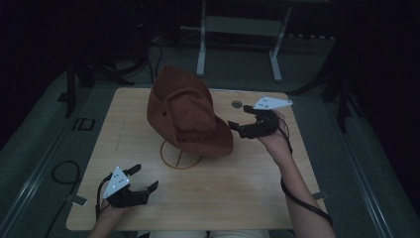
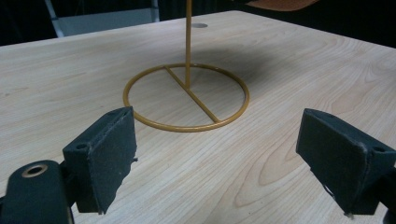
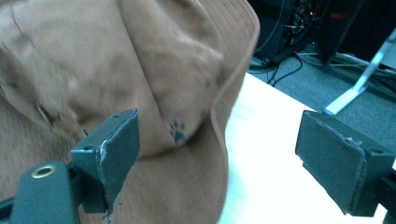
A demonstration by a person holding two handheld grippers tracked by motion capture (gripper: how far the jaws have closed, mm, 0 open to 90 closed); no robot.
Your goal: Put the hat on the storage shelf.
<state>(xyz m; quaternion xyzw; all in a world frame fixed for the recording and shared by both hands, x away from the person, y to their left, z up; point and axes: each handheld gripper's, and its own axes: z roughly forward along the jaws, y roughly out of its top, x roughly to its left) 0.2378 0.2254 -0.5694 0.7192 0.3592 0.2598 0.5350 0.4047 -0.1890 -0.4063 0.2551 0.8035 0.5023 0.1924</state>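
A brown brimmed hat [image 1: 185, 114] hangs tilted on a thin gold stand with a ring base [image 1: 181, 159] in the middle of the wooden table [image 1: 247, 198]. My right gripper [image 1: 239, 119] is open just right of the hat's brim, jaws pointing at it. In the right gripper view the hat [image 3: 140, 93], with a small paw print, sits close ahead of my right gripper [image 3: 219, 158], nothing between the pads. My left gripper [image 1: 144, 178] rests open near the table's front left. In the left gripper view my left gripper [image 2: 217, 154] faces the ring base [image 2: 187, 95] and upright rod.
A small round hole [image 1: 236, 104] marks the table's far side behind my right gripper. A metal frame with white legs [image 1: 237, 44] stands on the floor beyond the table. Cables lie on the floor at left [image 1: 64, 173].
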